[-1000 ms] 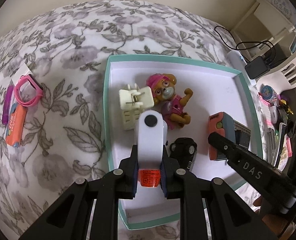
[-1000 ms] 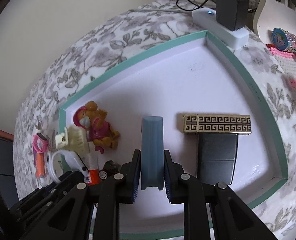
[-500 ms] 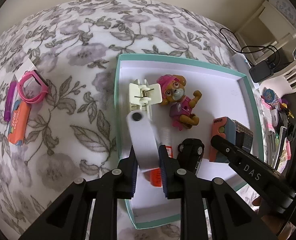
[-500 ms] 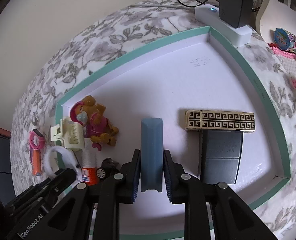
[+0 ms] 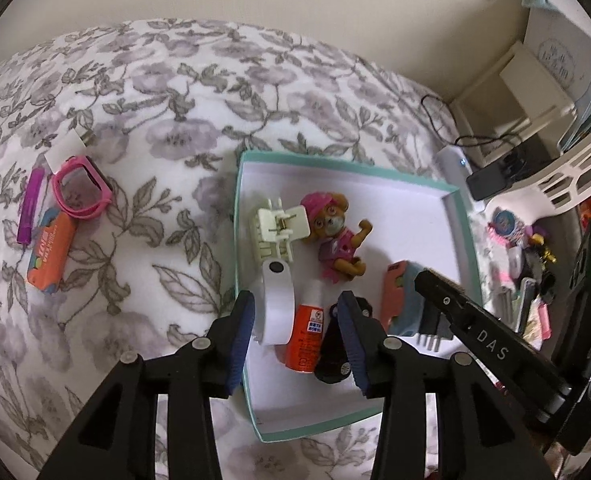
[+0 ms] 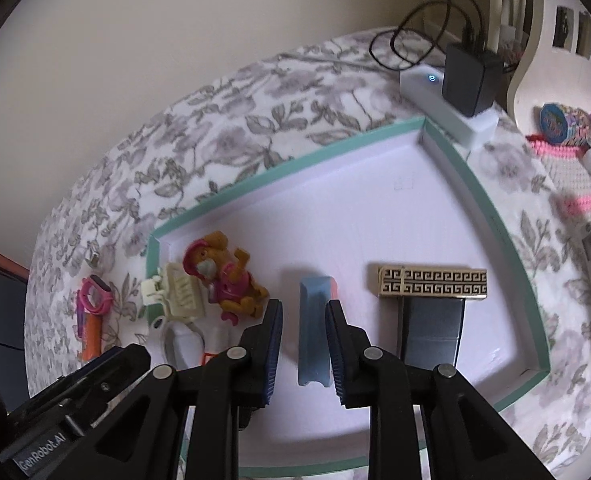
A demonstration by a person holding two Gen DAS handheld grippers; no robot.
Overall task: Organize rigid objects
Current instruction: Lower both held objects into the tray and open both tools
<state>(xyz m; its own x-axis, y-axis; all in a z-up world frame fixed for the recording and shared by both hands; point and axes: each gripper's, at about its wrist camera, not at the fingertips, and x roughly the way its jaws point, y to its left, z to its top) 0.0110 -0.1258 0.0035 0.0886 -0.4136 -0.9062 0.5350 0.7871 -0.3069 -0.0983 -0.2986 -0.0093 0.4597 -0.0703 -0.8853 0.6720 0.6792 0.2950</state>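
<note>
A teal-rimmed white tray sits on a floral cloth. My left gripper hovers over the tray's near left corner, its jaws opening. Below it a white band lies loose by the left pad, next to an orange bottle and a black toy car. My right gripper hangs just above a blue box lying on the tray. White tray shows between that box and the left pad, so nothing is gripped.
The tray also holds a dog figure, a cream hair claw, a patterned box and a dark grey box. A pink watch, purple pen and orange pack lie left. A power strip borders the far corner.
The left jaws spread and let go of the white band, which now lies in the tray. Both grippers rose. The right jaws came off the blue box, which stays on the tray.
</note>
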